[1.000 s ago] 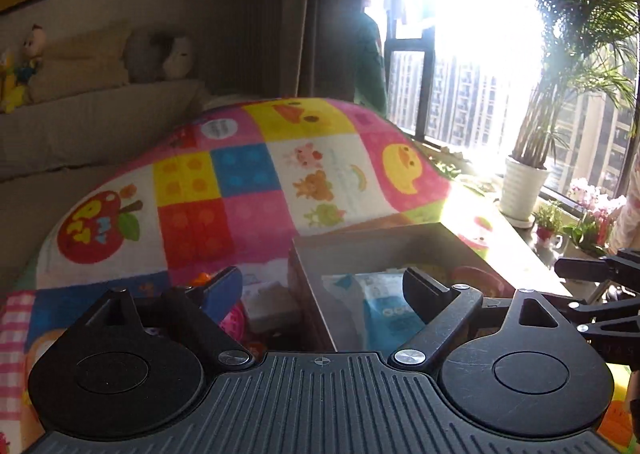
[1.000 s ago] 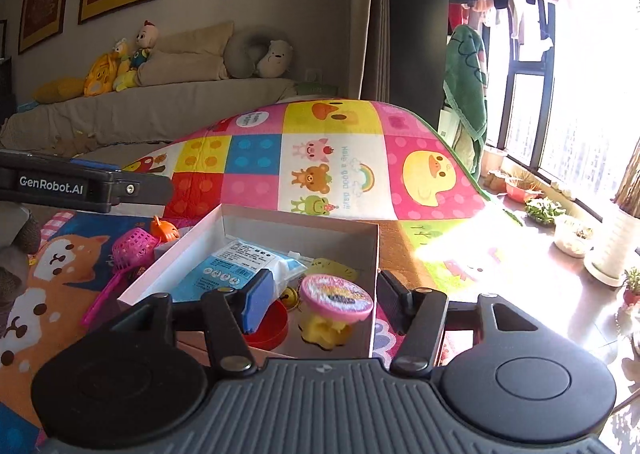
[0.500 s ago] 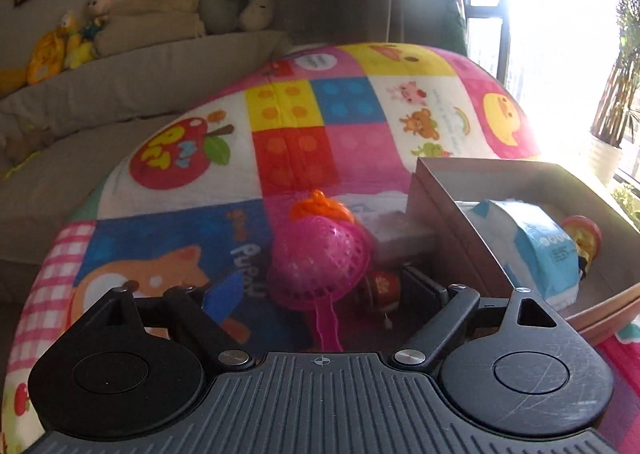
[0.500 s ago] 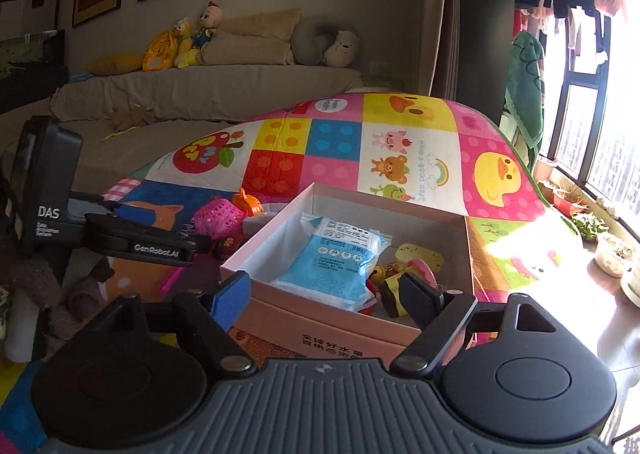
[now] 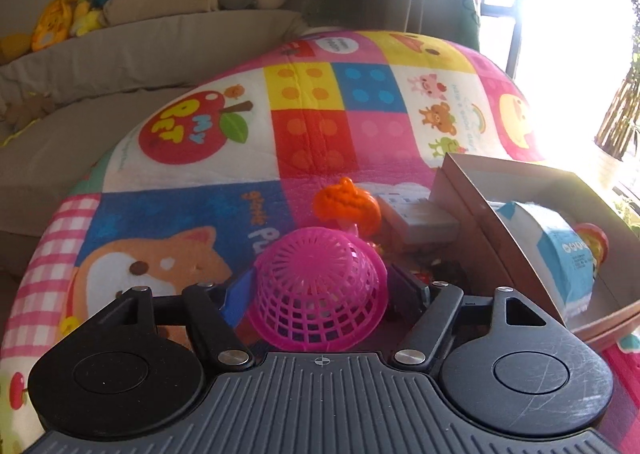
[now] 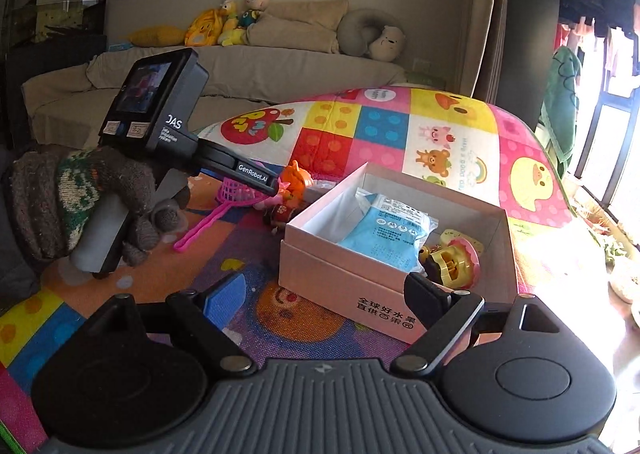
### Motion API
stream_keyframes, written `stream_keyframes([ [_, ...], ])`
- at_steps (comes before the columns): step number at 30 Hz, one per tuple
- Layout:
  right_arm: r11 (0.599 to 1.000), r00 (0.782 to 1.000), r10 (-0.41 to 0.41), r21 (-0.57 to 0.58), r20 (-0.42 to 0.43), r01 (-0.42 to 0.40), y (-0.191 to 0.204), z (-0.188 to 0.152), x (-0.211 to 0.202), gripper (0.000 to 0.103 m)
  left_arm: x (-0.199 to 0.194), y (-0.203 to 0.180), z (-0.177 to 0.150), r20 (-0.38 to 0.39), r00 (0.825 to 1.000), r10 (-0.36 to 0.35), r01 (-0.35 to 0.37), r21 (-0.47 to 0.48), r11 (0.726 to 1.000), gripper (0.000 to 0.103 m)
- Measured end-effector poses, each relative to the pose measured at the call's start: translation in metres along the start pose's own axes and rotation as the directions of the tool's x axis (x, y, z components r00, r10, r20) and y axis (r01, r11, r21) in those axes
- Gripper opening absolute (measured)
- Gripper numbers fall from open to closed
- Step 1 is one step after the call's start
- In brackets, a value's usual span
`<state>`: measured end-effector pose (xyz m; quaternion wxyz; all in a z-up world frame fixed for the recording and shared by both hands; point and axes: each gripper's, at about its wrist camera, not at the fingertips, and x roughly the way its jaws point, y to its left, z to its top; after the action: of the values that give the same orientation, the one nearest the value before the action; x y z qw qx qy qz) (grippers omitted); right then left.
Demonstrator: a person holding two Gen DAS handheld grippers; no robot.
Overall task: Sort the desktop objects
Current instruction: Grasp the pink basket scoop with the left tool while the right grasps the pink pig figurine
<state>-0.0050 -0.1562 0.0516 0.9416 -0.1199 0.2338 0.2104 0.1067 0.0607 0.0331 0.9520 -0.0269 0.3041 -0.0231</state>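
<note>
On the bright play mat [image 5: 192, 214], the pink plastic net scoop [image 5: 320, 286] sits between the left gripper [image 5: 320, 294]'s open jaws, ready for a squeeze. The right gripper [image 6: 324, 294] waits open beside the cardboard box [image 6: 340, 274].

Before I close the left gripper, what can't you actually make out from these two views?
- Left wrist: the pink net scoop hides whether the left gripper pads touch it; its handle is hidden below.
- Left wrist: the small toys between scoop and cardboard box sit in shadow.
- Right wrist: the blue packet covers the box floor.
</note>
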Motion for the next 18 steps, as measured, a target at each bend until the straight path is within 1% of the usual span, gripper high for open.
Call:
stream_keyframes([
  [2,1.000,1.000,0.012,-0.019,0.017,-0.012,0.006,0.008,0.004,0.087,-0.032,0.006,-0.015,0.010,0.999,-0.032,0.032,-0.007,0.999,0.077],
  [4,0.999,0.999,0.024,-0.037,0.033,-0.023,0.012,0.018,0.010,0.087,-0.066,0.011,-0.028,0.054,0.998,-0.042,0.043,-0.005,0.999,0.077],
  [6,0.998,0.998,0.044,-0.050,0.046,-0.042,0.018,0.029,0.017,0.087,-0.092,0.015,-0.039,0.101,0.995,-0.004,0.003,0.010,1.000,0.077],
  [8,0.996,0.996,0.076,-0.054,0.046,-0.074,0.025,0.040,0.027,0.087,-0.109,0.019,-0.048,0.120,0.993,0.024,-0.026,0.017,1.000,0.077],
  [10,0.993,0.993,0.115,-0.043,0.035,-0.113,0.034,0.051,0.040,0.087,-0.115,0.024,-0.056,0.102,0.994,0.041,-0.042,0.013,0.999,0.078],
  [11,0.990,0.991,0.135,-0.037,0.024,-0.134,0.039,0.056,0.048,0.084,-0.115,0.027,-0.060,0.089,0.995,0.041,-0.042,0.011,0.999,0.078],
  [12,0.988,0.988,0.155,-0.031,0.011,-0.154,0.043,0.060,0.055,0.080,-0.114,0.029,-0.064,0.075,0.996,0.040,-0.041,0.009,0.999,0.078],
  [13,0.985,0.985,0.172,-0.030,-0.008,-0.173,0.049,0.065,0.064,0.069,-0.112,0.032,-0.068,0.062,0.997,0.047,-0.047,0.001,0.999,0.082],
  [14,0.981,0.981,0.192,-0.032,-0.039,-0.193,0.056,0.071,0.077,0.064,-0.111,0.034,-0.070,0.050,0.997,0.056,-0.055,-0.010,0.998,0.086],
  [16,0.976,0.973,0.215,-0.012,-0.079,-0.216,0.064,0.078,0.098,0.064,-0.110,0.039,-0.076,0.032,0.998,0.055,-0.053,-0.038,0.998,0.090],
  [17,0.973,0.967,0.230,0.017,-0.113,-0.229,0.068,0.082,0.114,0.064,-0.110,0.040,-0.078,0.028,0.998,0.048,-0.047,-0.050,0.998,0.093],
  [18,0.970,0.960,0.242,0.045,-0.137,-0.239,0.069,0.085,0.126,0.064,-0.111,0.041,-0.080,0.025,0.999,0.041,-0.040,-0.058,0.998,0.094],
])
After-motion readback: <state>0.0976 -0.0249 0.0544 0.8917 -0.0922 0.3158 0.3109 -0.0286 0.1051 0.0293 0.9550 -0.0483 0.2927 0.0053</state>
